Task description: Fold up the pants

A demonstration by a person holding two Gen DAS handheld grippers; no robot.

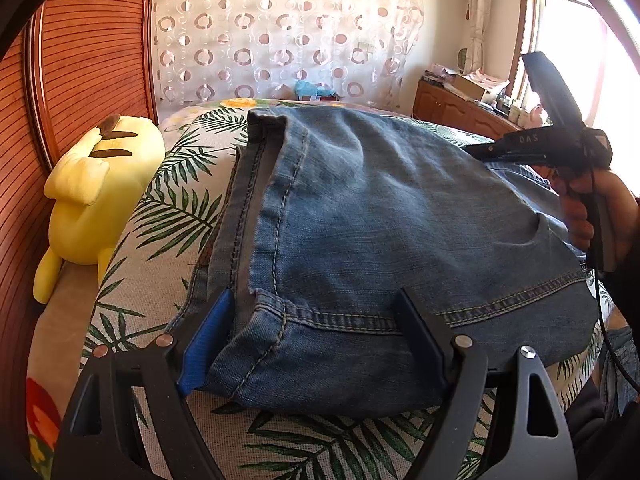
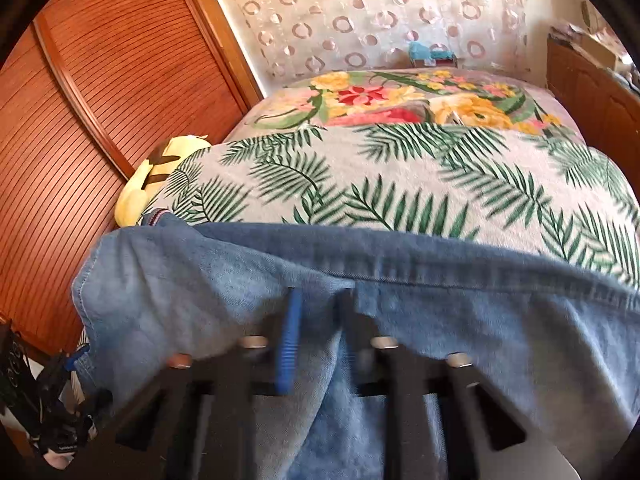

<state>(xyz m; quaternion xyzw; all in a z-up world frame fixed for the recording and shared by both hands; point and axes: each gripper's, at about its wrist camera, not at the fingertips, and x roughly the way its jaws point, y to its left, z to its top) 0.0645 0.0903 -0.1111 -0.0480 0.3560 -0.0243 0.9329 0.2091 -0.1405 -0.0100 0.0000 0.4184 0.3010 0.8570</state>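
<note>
**Folded jeans on the bed: one pair of tongs anchoring, the other pinching**

The pants (image 1: 400,216), a pair of blue jeans, lie in a compact folded stack on the palm-leaf bedspread (image 1: 168,216), close to the bed's near edge and toward the side where a yellow plush toy (image 1: 96,184) rests against the slatted wooden wall (image 1: 88,52). The left tongs (image 1: 316,344) stand spread wide, their two fingers straddling the near hemmed corner of the stack; the pads do not press on the cloth. This placement appears to brace the finished fold so that the layers keep their alignment. The right tongs (image 2: 320,340) are pressed nearly together on a pleat of denim at the stack's opposite side, a narrow ridge of cloth being visible between the blue pad and its partner, though motion blur softens the contact. A hand (image 1: 596,208) holds their handle at the right of the left wrist view. The pinch probably serves to lift or draw that edge over for a further fold. A stitched seam runs across the cloth just beyond the right tongs.
</note>
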